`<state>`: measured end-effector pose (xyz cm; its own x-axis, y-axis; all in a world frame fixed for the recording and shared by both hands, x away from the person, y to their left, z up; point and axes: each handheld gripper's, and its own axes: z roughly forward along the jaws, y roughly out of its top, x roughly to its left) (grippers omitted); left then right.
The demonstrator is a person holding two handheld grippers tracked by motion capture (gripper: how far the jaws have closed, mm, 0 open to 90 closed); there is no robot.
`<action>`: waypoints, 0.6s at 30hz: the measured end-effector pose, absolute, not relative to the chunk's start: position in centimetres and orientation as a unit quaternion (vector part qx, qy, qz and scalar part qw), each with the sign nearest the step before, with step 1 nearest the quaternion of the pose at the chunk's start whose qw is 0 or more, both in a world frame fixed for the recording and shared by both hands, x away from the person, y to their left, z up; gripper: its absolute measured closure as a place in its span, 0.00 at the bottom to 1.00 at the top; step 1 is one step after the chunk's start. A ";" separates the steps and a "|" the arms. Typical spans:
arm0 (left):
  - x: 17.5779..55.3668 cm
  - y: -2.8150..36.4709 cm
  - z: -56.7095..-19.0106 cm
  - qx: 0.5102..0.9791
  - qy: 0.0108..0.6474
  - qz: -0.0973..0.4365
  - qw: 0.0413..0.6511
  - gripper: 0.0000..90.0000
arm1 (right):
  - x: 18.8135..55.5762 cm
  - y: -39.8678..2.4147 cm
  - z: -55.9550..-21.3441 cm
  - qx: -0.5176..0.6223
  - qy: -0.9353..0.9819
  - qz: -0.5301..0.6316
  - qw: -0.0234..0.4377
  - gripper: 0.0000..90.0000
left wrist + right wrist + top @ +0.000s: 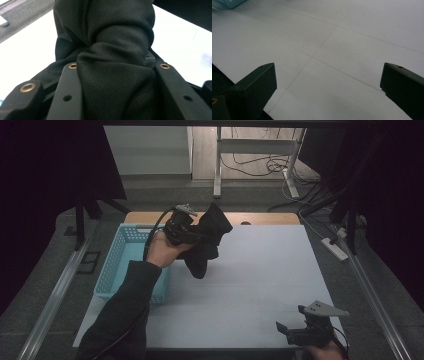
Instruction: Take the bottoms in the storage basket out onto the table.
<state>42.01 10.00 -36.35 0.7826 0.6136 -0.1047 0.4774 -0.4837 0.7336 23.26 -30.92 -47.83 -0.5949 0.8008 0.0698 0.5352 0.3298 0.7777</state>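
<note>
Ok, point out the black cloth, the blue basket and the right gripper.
black cloth point(207, 245), high view, middle of the hanging bundle
blue basket point(114, 262), high view, left wall
right gripper point(292, 317), high view, between its open jaws

My left gripper point(197, 236) is black, with brass-ringed screw holes in its jaws, a grey three-cornered plate on top and a black cable trailing behind. A dark long sleeve point(122, 312) covers that forearm. My right gripper point(292, 322) is black too, blunt-jawed, under its own grey plate.
</note>
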 end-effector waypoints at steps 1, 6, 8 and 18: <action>42.0 10.0 -36.3 0.857 0.318 0.086 0.396 0.68 | 23.3 -30.9 -47.8 0.418 0.798 0.400 0.166 0.01; 42.3 8.5 -36.9 0.860 0.310 0.080 0.397 0.68 | 23.3 -30.9 -47.8 0.418 0.799 0.400 0.166 0.01; 42.4 8.0 -37.1 0.861 0.307 0.077 0.398 0.68 | 23.3 -30.9 -47.8 0.418 0.799 0.400 0.166 0.01; 42.6 6.1 -38.0 0.863 0.296 0.070 0.403 0.68 | 23.3 -31.0 -47.8 0.417 0.798 0.402 0.165 0.01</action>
